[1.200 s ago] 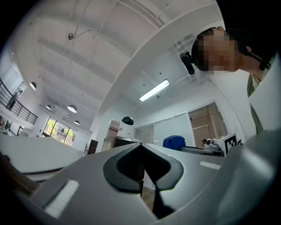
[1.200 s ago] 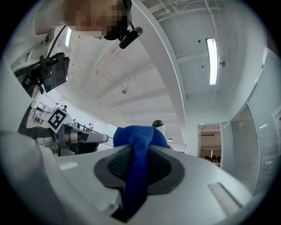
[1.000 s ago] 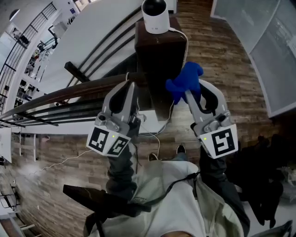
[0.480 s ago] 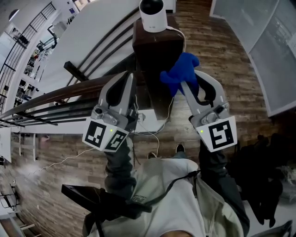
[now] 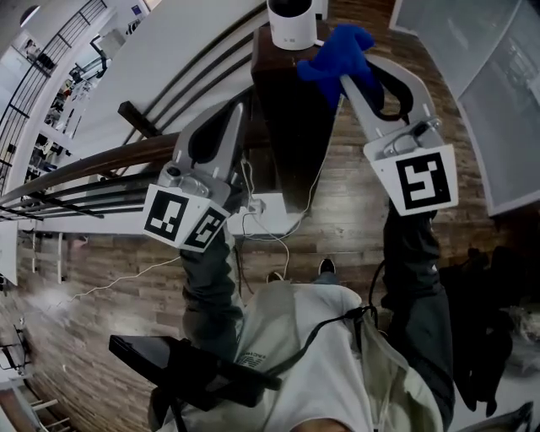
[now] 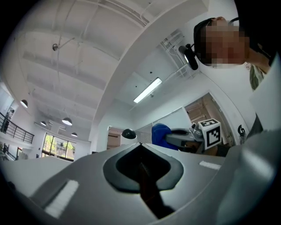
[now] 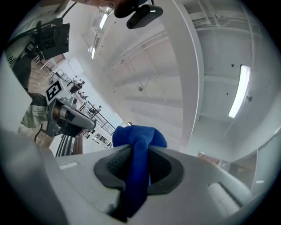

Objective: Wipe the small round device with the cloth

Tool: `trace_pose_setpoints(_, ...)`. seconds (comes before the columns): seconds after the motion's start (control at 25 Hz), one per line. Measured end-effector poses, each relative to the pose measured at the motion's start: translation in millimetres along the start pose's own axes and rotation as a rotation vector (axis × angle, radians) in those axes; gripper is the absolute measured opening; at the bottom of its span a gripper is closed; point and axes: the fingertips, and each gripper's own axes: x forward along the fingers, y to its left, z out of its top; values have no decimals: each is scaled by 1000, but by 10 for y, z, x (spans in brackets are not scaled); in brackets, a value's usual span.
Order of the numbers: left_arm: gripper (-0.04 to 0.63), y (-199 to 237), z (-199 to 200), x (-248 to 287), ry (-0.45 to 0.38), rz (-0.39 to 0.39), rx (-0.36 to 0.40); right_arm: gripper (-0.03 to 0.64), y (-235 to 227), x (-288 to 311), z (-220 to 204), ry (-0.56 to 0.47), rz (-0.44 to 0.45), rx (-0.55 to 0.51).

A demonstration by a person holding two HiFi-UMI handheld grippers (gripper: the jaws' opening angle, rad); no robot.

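Small round device: the white device with a black domed top (image 5: 292, 21) stands upright on top of a dark wooden post (image 5: 291, 110), at the upper edge of the head view.
Cloth: the blue cloth (image 5: 337, 52) is bunched up just to the right of the device, level with its base; whether the two touch cannot be told.
Right gripper: the right gripper (image 5: 344, 74) reaches up along the right side of the post. Its jaws are clamped on the cloth, which runs down between the dark pads and bulges out past the tips in the right gripper view.
Left gripper: the left gripper (image 5: 239, 108) is lower, at the left side of the post and well short of the device. Its jaws are pressed together with nothing between them, only a dark seam in the left gripper view.
In the way: the post stands between the two grippers. The bunched cloth hides the right gripper's tips from the head view.
Cable: a thin white cable (image 5: 314, 181) hangs down the right face of the post and joins loose loops near the floor (image 5: 354, 228), which is wooden.
Railing: dark handrails (image 5: 84, 164) run from the post off to the left.
Below: the person's shoes (image 5: 327, 272) stand on the floor under the post. A dark heap (image 5: 489, 337) lies at the right edge.
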Motion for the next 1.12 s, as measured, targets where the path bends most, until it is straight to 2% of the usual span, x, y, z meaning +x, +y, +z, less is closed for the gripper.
trace_pose_setpoints(0.12, 5, 131, 56, 76, -4, 17, 14, 78, -260, 284, 326, -12, -19, -125)
trace_pose_setpoints(0.28, 5, 195, 152, 199, -13, 11, 28, 78, -346, 730, 634, -59, -5, -255)
trace_pose_setpoints(0.56, 5, 265, 203, 402, -15, -2, 26, 78, -145, 1092, 360, 56, 20, -369)
trace_pose_setpoints(0.64, 5, 321, 203, 471, -16, -2, 34, 77, -58, 1071, 262, 67, 42, -370)
trace_pose_setpoints(0.76, 5, 368, 164, 549, -17, -5, 25, 77, 136, 991, 10, 129, 125, -367)
trace_pose_setpoints(0.84, 5, 398, 157, 599, -15, -10, 21, 77, 192, 941, -39, 118, 154, -359)
trace_pose_setpoints(0.92, 5, 426, 189, 649, -15, -14, 25, 77, 30, 867, 167, 15, 117, -279)
trace_pose_setpoints(1.0, 5, 456, 226, 695, -20, -15, 31, 77, -349, 788, 460, -89, 25, -147)
trace_pose_setpoints(1.04, 5, 476, 235, 710, -23, -12, 33, 77, -545, 785, 551, -104, -11, -107)
trace_pose_setpoints(1.12, 5, 516, 230, 727, -29, -6, 32, 77, -786, 910, 609, -108, -17, -98)
